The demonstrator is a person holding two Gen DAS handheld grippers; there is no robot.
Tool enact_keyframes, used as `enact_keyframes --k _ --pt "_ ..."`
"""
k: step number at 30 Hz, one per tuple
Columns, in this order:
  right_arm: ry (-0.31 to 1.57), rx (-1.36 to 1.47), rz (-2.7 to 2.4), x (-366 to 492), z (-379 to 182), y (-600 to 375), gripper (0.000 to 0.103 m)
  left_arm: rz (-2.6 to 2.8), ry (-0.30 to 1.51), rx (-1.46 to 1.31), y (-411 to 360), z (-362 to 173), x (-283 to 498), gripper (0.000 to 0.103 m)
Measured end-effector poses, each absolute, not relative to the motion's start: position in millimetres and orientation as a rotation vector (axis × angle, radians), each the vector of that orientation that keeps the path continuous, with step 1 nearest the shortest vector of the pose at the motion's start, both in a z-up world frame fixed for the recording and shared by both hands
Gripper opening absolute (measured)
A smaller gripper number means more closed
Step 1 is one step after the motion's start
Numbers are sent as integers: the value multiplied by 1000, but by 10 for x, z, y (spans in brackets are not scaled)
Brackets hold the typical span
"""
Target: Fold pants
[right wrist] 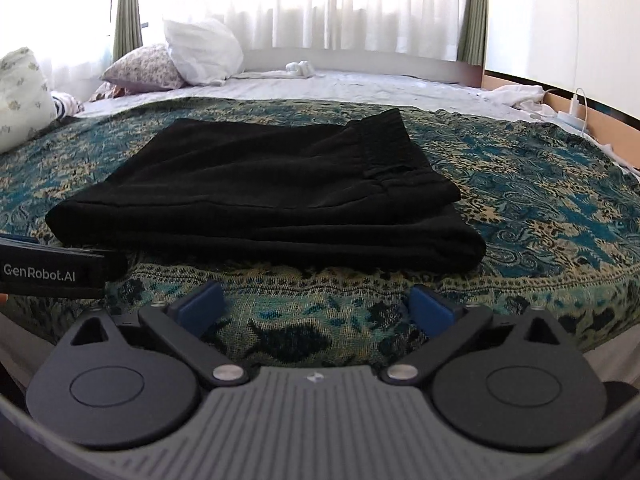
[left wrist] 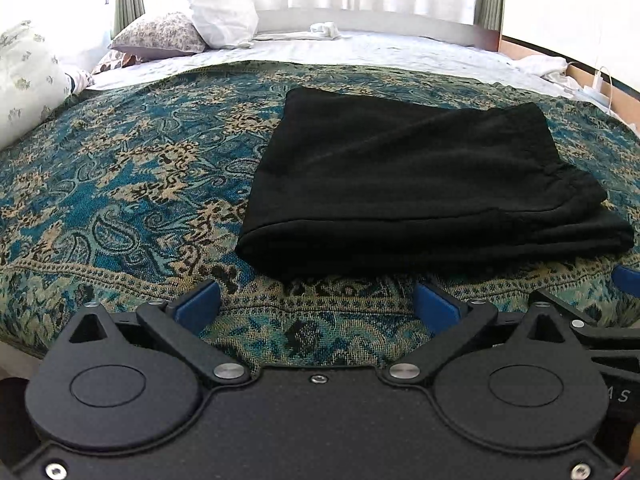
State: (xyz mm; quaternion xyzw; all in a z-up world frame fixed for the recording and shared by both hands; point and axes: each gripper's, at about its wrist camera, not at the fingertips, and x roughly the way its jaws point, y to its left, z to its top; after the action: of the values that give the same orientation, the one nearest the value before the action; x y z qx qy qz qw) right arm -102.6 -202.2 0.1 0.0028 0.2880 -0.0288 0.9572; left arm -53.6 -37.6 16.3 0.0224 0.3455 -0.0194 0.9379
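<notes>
Blue pads are showing on both tools: the left gripper (left wrist: 316, 304) is standing with its fingers (left wrist: 199, 304) spread wide, and nothing is lying between them, only the bedspread (left wrist: 120, 184) under them. The right gripper (right wrist: 316, 306) is doing the same, its fingers (right wrist: 430, 308) wide apart and touching nothing. In the right wrist view the side of the left gripper (right wrist: 52, 272) is showing at the left edge, just beside the near left corner of the cloth.

Just beyond the fingertips the black pants (left wrist: 420, 188) are lying folded into a thick rectangle on the bedspread, near the front edge of the bed, with the waistband (right wrist: 384, 148) on top toward the right side. The bedspread is woven in teal and beige paisley, and it is covering the near part of the bed.

Farther back a white sheet (right wrist: 360, 88) is lying bare. Pillows (right wrist: 200, 56) are leaning at the far left corner. Behind the bed, white curtains (right wrist: 360, 4) are glowing with daylight.
</notes>
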Motion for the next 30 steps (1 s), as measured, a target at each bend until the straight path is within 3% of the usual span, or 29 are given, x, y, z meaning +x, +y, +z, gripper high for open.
enact_keyframes --k 30 --pt "618 -2 -60 -954 3 -2027 103 -41 721 24 -347 160 -488 103"
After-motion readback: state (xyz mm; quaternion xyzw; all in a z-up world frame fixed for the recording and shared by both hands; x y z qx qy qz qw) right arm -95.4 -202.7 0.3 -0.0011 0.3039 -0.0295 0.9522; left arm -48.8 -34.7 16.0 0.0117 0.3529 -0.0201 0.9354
